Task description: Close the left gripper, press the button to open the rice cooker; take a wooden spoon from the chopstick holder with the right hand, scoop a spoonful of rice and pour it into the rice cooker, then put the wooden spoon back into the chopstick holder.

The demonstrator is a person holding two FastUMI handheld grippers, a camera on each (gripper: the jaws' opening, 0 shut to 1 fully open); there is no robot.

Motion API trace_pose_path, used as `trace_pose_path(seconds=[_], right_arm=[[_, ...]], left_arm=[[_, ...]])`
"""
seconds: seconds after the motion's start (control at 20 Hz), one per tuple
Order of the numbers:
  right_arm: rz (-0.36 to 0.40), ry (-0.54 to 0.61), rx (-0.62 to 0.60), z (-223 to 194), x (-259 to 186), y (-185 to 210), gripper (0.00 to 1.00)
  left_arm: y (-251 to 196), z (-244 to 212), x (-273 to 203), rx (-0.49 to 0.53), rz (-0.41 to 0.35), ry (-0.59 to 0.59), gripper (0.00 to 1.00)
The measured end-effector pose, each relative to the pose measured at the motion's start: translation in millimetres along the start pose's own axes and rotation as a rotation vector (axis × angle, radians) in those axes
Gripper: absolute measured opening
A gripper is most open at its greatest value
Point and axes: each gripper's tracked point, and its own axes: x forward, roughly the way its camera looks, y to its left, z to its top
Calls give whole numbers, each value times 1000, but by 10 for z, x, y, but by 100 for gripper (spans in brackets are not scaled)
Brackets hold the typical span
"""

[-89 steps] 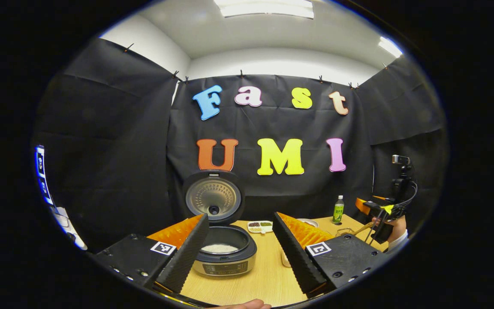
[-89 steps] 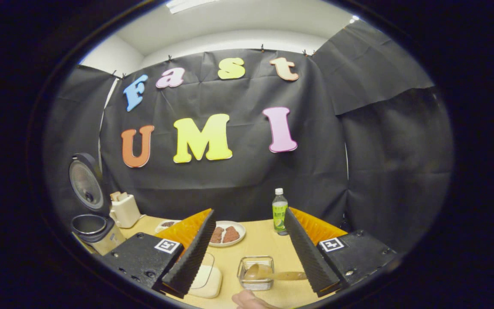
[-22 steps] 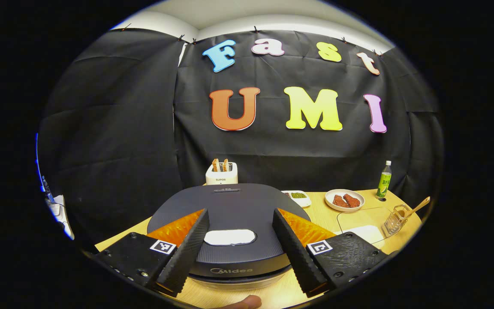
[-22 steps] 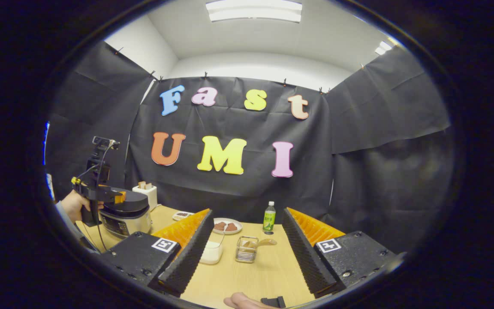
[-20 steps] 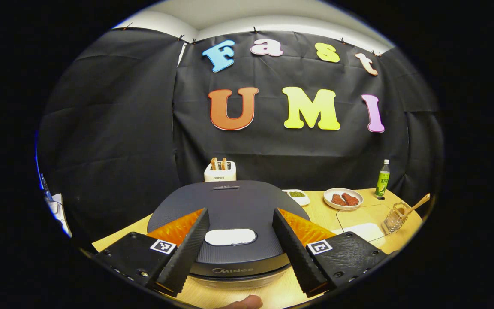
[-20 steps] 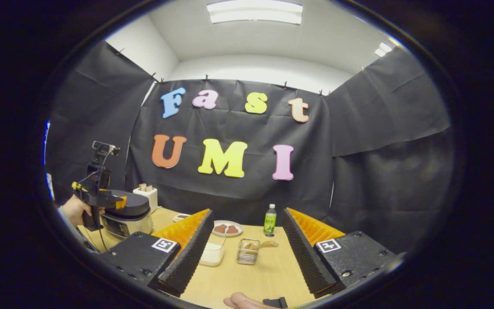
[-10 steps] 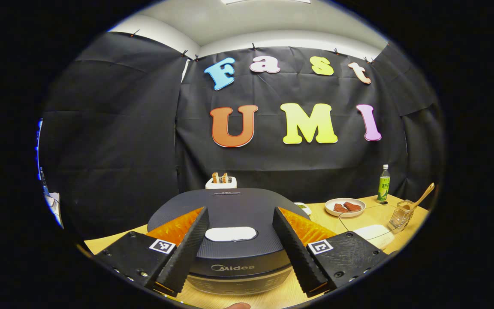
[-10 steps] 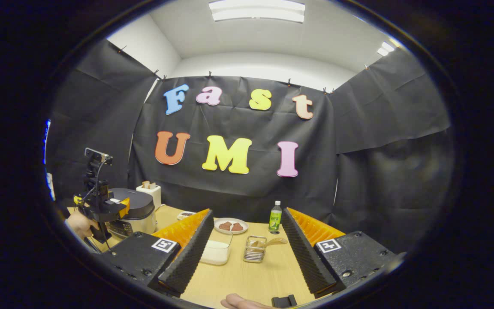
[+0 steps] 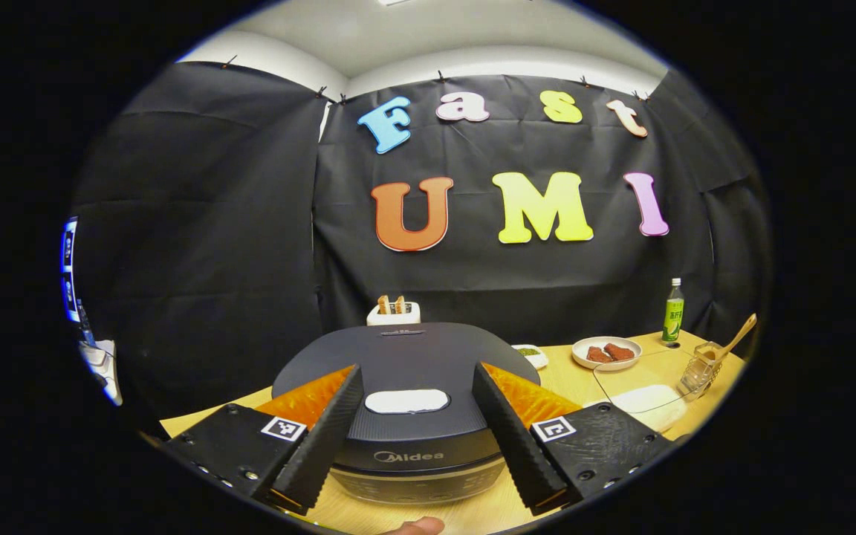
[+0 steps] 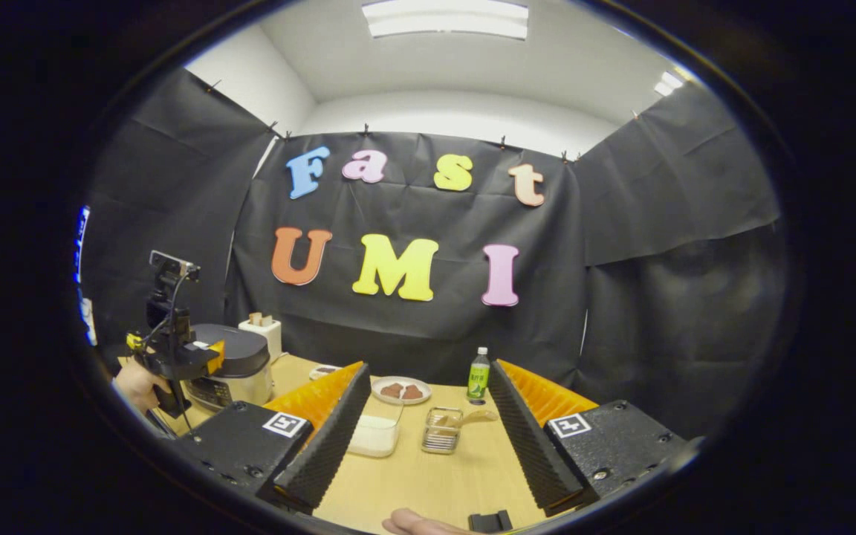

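Dark grey ribbed lid on the rice cooker, white oval button; pale wooden table; green bottle, white cap; 2 reddish-brown pieces on white plate

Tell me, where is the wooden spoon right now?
In the right gripper view, the wooden spoon leans in the chopstick holder, between the rice box and green bottle.

Between the left gripper's ribbed fingers sits the rice cooker — its lid matt dark plastic with fine grooves, a smooth pale button set in it, the band below glossier. Beneath it the table looks like light wood grain, smooth. Off to that gripper's right, a wire-metal chopstick holder carries a wooden spoon. Ahead of the right gripper stands a clear plastic container — beyond it a glossy plastic bottle. The booth wall is matt, creased cloth.
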Motion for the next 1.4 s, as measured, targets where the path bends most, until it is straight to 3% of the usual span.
trace_pose_path(seconds=[0.1,0.15,0.2,0.25,0.7,0.9,1.15,1.4], right_arm=[[-7,-10,3,46,-10,-43,100],[-8,-15,4,49,-20,-55,100],[-9,-18,5,61,-28,-59,100],[-10,-19,5,51,-25,-65,100],[11,7,25,-109,24,-77,100],[0,18,33,-123,26,-187,100],[-32,14,61,-49,-14,-353,100],[-40,19,107,68,-66,-416,100]], left_arm=[[-66,8,-54,17,-16,19,100],[-90,15,-76,19,-25,29,94],[-101,22,-102,15,-28,41,100],[-109,26,-127,7,-31,47,94],[-260,131,-560,-78,-24,107,94],[-504,508,-932,-52,-58,50,94],[-831,1001,-1446,-62,-153,-41,94],[-1097,1188,-1898,-112,-212,-72,94]])
